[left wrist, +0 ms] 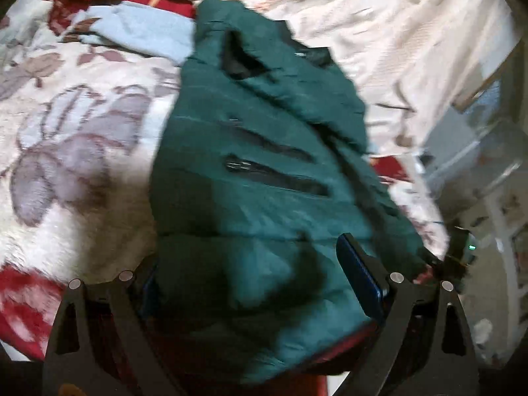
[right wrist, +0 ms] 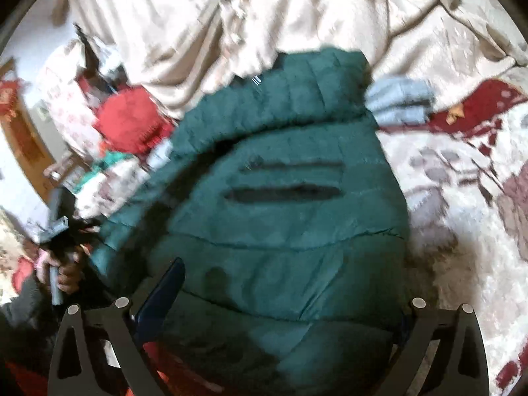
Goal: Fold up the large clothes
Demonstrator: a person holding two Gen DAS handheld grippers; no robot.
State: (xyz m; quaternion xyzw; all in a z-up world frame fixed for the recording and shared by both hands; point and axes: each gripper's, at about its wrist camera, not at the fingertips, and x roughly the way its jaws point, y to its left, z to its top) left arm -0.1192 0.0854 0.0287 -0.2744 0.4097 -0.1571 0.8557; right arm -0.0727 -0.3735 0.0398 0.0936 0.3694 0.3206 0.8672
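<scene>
Jacket: green quilted jacket [left wrist: 257,178] lies bunched on the flowered bedspread [left wrist: 66,151], its near end between the jaws of both grippers.
Left gripper: left gripper [left wrist: 264,280] has its jaws spread wide, the jacket's hem bulging up between them; blur hides whether the pads press on it, so a grip cannot be told.
Right gripper: right gripper [right wrist: 290,300] is also wide apart, padded cloth filling the gap; I cannot tell whether it pinches.
Step in hand: likely taking up the near end to fold it over toward the far end.
How to do it well: catch all layers at each corner, lift both sides evenly, lay the fold flat and press the air out.
Material: puffy, slippery shell with stitched cross-bands and two dark zip pockets [right wrist: 283,194]; it will likely spring back.
Nearby: light-blue cloth [left wrist: 138,29] beside the far end, beige sheet [right wrist: 297,10] beyond.
</scene>
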